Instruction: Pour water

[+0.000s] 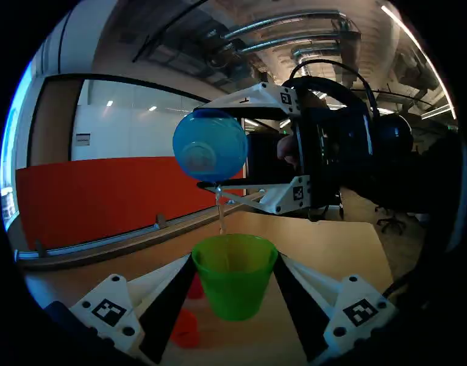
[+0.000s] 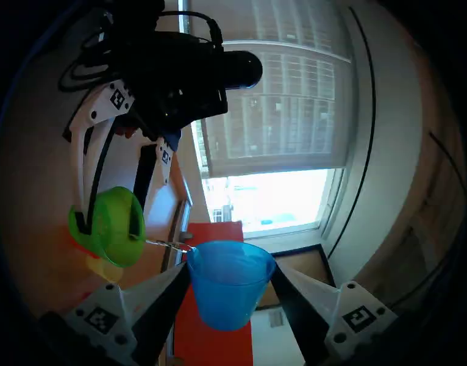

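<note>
Green plastic is sitting between the fingers of the left gripper [image 1: 233, 259]: we are clamping the green cup [image 1: 235, 287] upright, low over the table [image 1: 331, 244], and we cannot tell if it is touching the wood. With the right gripper [image 2: 230, 268] we are squeezing the blue cup [image 2: 227, 293] from both sides and tipping it, so its long axis is lying almost level. Its lower lip is hanging directly above the green mouth, apart from it, and a thin water stream [image 1: 221, 216] is falling inside. We judge the pour is depending on this vertical line, rim over opening.
</note>
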{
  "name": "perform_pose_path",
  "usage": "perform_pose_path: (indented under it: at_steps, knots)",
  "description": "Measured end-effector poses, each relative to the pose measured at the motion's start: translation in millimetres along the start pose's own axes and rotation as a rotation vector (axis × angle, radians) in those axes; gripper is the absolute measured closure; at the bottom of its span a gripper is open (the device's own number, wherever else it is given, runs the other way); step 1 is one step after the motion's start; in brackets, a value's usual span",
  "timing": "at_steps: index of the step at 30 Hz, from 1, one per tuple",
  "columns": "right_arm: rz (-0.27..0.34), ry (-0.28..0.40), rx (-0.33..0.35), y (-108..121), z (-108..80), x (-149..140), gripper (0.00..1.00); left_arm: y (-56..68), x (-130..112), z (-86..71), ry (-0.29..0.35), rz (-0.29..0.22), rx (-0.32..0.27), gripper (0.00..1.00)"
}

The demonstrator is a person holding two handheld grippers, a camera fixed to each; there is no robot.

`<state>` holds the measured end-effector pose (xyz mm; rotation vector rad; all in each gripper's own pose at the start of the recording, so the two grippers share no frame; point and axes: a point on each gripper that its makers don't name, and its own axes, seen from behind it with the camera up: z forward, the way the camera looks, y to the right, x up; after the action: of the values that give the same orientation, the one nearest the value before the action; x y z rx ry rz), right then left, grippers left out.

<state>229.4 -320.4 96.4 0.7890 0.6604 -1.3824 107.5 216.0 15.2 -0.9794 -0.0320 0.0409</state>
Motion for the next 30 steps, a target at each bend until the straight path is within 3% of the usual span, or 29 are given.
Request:
perform_pose_path:
  at_steps: [30]
  knots:
    - [-0.096,-0.009,-0.008,-1.2,-0.8,3.5,0.07,-7.3,0.3,6.2,0.005,-0.006,0.011,0.12]
